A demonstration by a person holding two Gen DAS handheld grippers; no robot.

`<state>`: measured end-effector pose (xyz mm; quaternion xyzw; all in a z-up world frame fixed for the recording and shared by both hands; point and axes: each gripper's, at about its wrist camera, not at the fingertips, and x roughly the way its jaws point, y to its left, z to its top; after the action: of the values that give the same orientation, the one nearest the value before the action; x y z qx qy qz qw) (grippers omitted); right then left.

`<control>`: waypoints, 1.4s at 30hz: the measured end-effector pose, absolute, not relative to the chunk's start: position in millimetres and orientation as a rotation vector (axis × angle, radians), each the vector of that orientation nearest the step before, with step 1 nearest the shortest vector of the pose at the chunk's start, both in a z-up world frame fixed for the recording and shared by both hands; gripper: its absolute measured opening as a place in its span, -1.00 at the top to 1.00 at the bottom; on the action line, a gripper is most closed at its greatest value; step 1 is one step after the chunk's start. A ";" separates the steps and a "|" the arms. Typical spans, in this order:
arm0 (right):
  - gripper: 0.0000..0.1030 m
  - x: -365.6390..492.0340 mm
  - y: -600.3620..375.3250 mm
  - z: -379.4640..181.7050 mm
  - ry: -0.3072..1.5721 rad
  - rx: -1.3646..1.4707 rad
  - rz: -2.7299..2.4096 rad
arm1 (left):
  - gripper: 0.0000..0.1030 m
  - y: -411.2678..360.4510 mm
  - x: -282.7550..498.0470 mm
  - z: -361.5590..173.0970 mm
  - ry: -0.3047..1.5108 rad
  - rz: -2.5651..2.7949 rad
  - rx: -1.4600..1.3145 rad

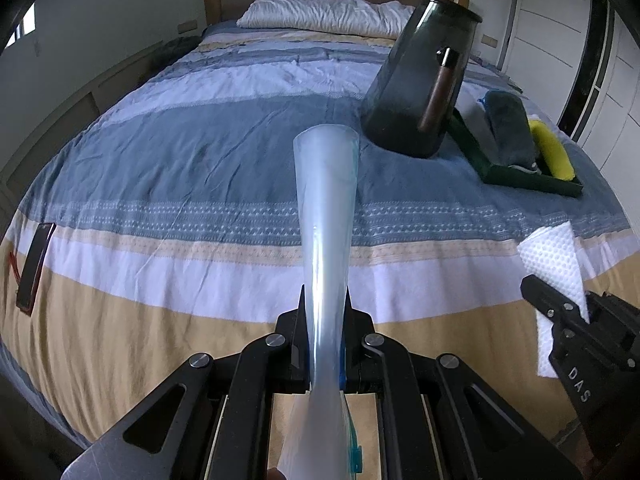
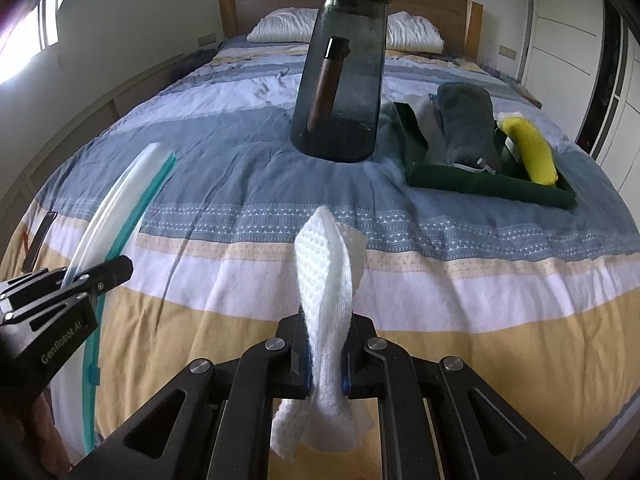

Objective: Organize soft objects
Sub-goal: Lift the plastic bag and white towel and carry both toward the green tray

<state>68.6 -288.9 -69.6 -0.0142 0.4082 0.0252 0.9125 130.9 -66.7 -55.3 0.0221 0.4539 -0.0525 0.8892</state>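
Left gripper clamped on clear bag, right gripper pinching white cloth, both over bed.

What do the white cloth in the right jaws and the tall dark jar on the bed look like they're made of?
White cloth: soft woven fabric, matte, with a waffle texture; it droops and folds.
Tall dark jar: probably smoked glass or clear plastic, glossy; the contents show through.
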 end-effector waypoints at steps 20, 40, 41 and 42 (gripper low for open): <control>0.83 67.9 -363.5 -28.2 0.751 0.003 -0.033 | 0.87 -169.9 145.5 -16.6 0.882 -0.253 0.108; 0.83 118.9 -478.3 10.2 0.664 -0.001 -0.155 | 0.87 -294.2 199.9 14.3 0.836 -0.396 0.144; 0.83 124.1 -482.5 11.9 0.659 -0.006 -0.160 | 0.87 -302.0 207.3 18.0 0.827 -0.402 0.141; 0.83 130.8 -488.0 15.2 0.651 -0.015 -0.166 | 0.87 -305.6 211.8 19.6 0.821 -0.405 0.139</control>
<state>130.8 -488.0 15.2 -0.0073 0.3194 -0.0812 0.9441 211.8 -305.6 19.6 0.0671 0.3962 -0.1953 0.8947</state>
